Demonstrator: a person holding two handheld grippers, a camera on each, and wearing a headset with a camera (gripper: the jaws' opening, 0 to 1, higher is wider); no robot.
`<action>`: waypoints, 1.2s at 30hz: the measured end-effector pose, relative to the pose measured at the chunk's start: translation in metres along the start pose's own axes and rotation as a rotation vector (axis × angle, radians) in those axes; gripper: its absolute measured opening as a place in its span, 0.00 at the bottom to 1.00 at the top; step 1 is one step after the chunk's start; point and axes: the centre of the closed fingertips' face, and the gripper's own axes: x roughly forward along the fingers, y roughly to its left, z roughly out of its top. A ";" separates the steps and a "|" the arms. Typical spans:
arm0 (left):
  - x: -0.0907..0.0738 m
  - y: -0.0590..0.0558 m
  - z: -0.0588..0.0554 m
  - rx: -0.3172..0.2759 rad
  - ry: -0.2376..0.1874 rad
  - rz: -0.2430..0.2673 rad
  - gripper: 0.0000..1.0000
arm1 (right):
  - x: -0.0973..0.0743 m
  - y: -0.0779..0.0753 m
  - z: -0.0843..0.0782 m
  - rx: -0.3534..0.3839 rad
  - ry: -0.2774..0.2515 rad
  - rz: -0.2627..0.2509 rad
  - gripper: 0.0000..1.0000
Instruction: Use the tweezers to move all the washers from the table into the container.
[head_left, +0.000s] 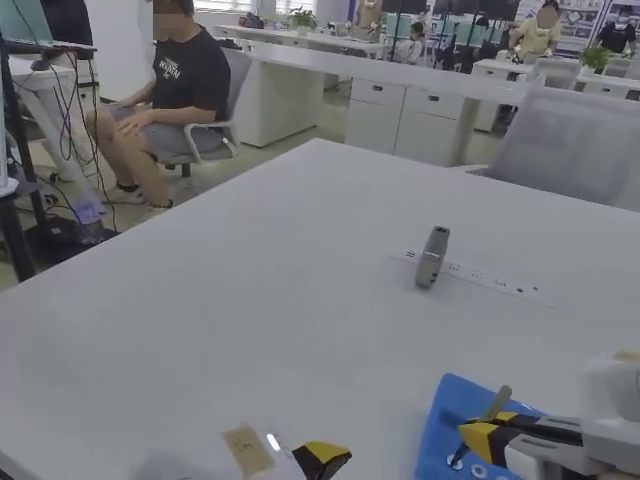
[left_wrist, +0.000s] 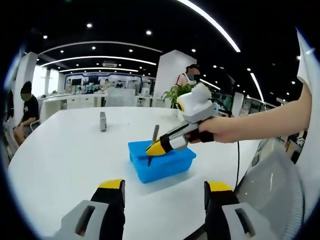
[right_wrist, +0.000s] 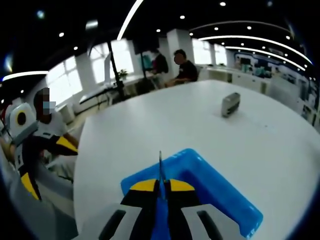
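A blue container (head_left: 437, 412) sits at the near right of the white table (head_left: 250, 300). My right gripper (head_left: 468, 432) is shut on metal tweezers (head_left: 495, 402), which point down into the container. From the left gripper view the tweezers (left_wrist: 154, 135) stick out above and below the right gripper (left_wrist: 152, 148), their tips inside the blue container (left_wrist: 170, 169). In the right gripper view the tweezers (right_wrist: 160, 164) run forward from my right gripper (right_wrist: 161, 186) over the container (right_wrist: 222, 187). My left gripper (left_wrist: 165, 187) is open and holds nothing, a little short of the container. I cannot make out any washers.
A small grey block (head_left: 432, 257) stands on a white power strip (head_left: 490, 278) at mid table. A person sits on a chair (head_left: 215, 125) beyond the far left edge. Another grey chair (head_left: 570, 145) stands at the far right edge. Wide bare tabletop lies left of the container.
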 end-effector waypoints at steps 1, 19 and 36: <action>-0.001 -0.001 0.006 -0.017 -0.016 -0.012 0.58 | -0.002 0.001 0.001 -0.002 -0.007 0.000 0.04; 0.011 -0.046 0.056 0.157 0.052 -0.278 0.22 | -0.082 0.036 0.015 -0.071 -0.105 0.053 0.03; 0.046 -0.102 0.060 0.382 0.182 -0.518 0.11 | -0.109 0.073 -0.050 -0.186 0.068 0.186 0.03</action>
